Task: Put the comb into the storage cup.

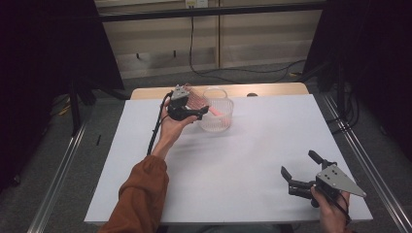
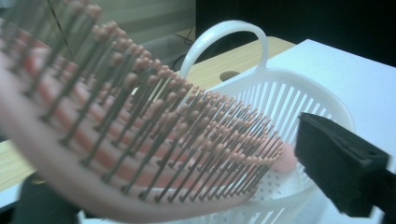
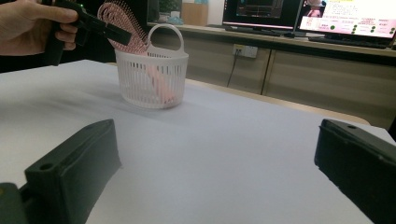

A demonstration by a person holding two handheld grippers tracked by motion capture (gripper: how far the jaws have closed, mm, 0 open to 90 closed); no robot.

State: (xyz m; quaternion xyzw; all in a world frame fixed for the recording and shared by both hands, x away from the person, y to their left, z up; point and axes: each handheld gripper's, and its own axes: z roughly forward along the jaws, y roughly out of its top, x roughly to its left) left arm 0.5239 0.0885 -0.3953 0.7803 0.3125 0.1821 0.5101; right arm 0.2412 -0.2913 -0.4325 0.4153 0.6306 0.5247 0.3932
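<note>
Your left claw (image 1: pixel 194 109) has its jaws either side of the pink hairbrush (image 1: pixel 198 101), though whether the pads press on it I cannot tell; your right claw (image 1: pixel 299 170) hangs released over the near right of the worktop (image 1: pixel 262 160). The left claw view shows the bristles close up; the right claw view shows the handle down inside the white basket (image 3: pixel 152 79), head sticking out. The brush's long axis leans steeply, head up and away from the basket's handle. Beyond the white worktop are cabinets and monitors (image 3: pixel 299 16).
</note>
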